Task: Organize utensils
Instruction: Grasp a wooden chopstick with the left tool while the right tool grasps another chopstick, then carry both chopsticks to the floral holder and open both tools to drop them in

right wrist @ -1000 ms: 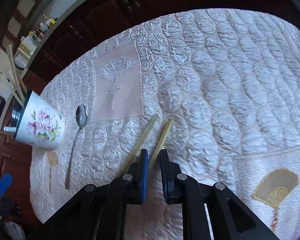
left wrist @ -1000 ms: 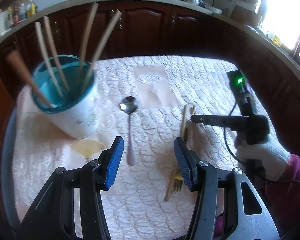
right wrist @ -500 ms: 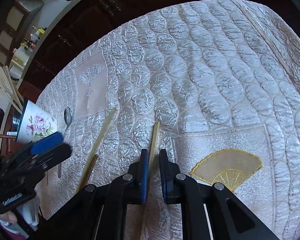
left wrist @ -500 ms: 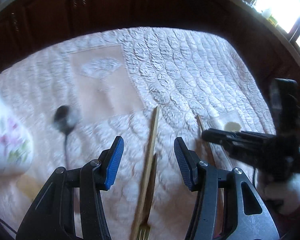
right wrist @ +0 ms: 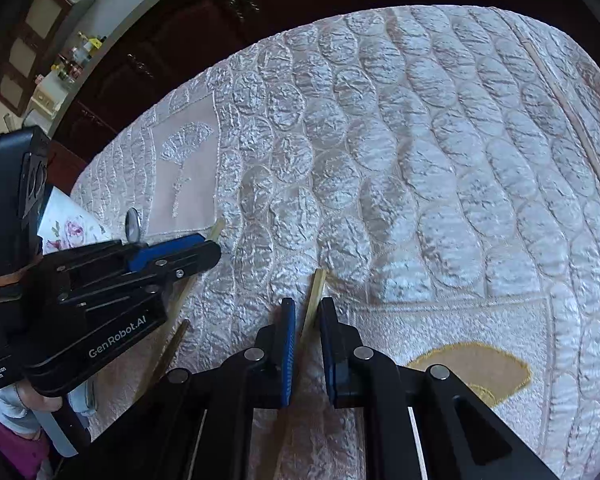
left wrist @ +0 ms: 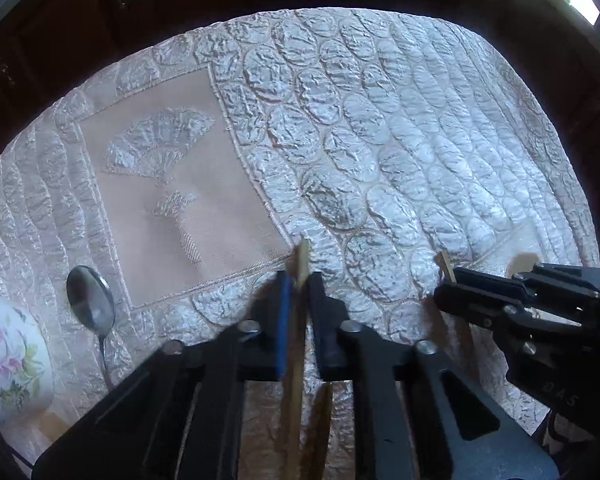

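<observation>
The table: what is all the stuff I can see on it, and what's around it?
tablecloth: one, shiny white with pinkish fan patches, covers the table
spoon: one, silver, lying at the left beside the cup
cup: one, white with pink flowers, far left edge
left stick: one, pale wood, between the left jaws
right stick: one, pale wood, between the right jaws
dark handle: one, brown wood, lying beside the left stick
cabinets: dark brown, behind the table
left gripper: one, black and blue, jaws closing on the left stick
right gripper: one, black and blue, jaws shut on the right stick
</observation>
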Available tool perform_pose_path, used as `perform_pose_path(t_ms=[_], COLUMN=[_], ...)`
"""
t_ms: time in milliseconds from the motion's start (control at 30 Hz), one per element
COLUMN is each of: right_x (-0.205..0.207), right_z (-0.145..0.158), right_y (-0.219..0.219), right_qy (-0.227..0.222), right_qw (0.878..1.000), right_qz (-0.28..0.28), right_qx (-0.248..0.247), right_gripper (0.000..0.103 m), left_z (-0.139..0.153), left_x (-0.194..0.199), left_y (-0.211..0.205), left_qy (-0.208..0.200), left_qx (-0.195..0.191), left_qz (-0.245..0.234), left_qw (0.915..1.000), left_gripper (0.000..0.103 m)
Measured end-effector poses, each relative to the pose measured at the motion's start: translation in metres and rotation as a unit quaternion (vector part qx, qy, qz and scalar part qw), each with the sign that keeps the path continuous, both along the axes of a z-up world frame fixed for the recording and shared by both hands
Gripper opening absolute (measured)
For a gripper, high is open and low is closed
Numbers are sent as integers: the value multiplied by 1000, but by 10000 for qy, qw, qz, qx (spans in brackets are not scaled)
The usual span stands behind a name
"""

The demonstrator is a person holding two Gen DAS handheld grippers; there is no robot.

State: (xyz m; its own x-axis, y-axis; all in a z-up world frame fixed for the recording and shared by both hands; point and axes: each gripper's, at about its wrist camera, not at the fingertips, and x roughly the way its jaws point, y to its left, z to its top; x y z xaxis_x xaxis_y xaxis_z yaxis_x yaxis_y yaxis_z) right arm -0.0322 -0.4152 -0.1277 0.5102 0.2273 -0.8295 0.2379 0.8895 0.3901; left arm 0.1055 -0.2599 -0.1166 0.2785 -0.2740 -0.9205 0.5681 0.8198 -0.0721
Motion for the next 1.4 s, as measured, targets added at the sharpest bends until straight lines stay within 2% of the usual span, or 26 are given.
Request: perform_pose_path(t_ms=[133, 400, 533, 600, 700, 767, 833, 900, 1033, 1100, 1133, 1167, 1267, 1400], right_x=[-2, -12, -18, -19, -14, 0, 11, 19, 43, 48, 47, 46, 32, 5], right_z=[16, 81, 116, 120, 112, 92, 74, 53, 14, 3, 2, 4, 23, 67], right_y=[2, 24, 46, 55, 59, 66, 72, 70, 68, 69, 68, 68, 69, 71], right_qy=[-203, -885, -1276, -1298, -1051, -608, -369, -160, 291, 305, 249, 243, -68, -613], right_qw=[9997, 9953, 9894, 9881, 9912, 9933, 9928, 9940, 9951, 9947, 9943, 9941, 9942, 9919], right_qz=[66, 388, 641, 722, 691, 768, 797, 804, 697, 733, 737, 767, 834, 871], right_qx=[73, -115, -277, -401, -422, -615, -809, -726, -644, -652, -724, -730, -673, -692], right_gripper=[7, 6, 6, 6, 6, 8, 14, 22, 22, 19, 16, 6, 5, 5], left_z=[21, 91, 114, 123, 127, 129, 131, 134, 141, 145, 146, 147, 152, 158], left_x=[-2, -31, -48, -54, -60, -63, -66, -71, -79, -83, -84, -86, -90, -96], left_y=[26, 83, 101, 110, 121, 130, 136, 141, 151, 155, 156, 158, 163, 172], left_qy=[-113, -544, -738, -844, -922, -936, -942, -961, -1009, -1022, -1035, -1049, -1078, -1140], left_qx=[-338, -1093, -1327, -1368, -1370, -1436, -1499, -1538, -1567, -1581, -1581, -1583, -1621, -1700], left_qz=[105, 304, 360, 369, 483, 593, 653, 683, 689, 689, 689, 696, 722, 749], left_qw=[9993, 9920, 9877, 9863, 9851, 9834, 9820, 9810, 9801, 9797, 9796, 9793, 9782, 9760], left_gripper=[4, 4, 4, 4, 4, 4, 4, 4, 4, 5, 5, 5, 5, 4])
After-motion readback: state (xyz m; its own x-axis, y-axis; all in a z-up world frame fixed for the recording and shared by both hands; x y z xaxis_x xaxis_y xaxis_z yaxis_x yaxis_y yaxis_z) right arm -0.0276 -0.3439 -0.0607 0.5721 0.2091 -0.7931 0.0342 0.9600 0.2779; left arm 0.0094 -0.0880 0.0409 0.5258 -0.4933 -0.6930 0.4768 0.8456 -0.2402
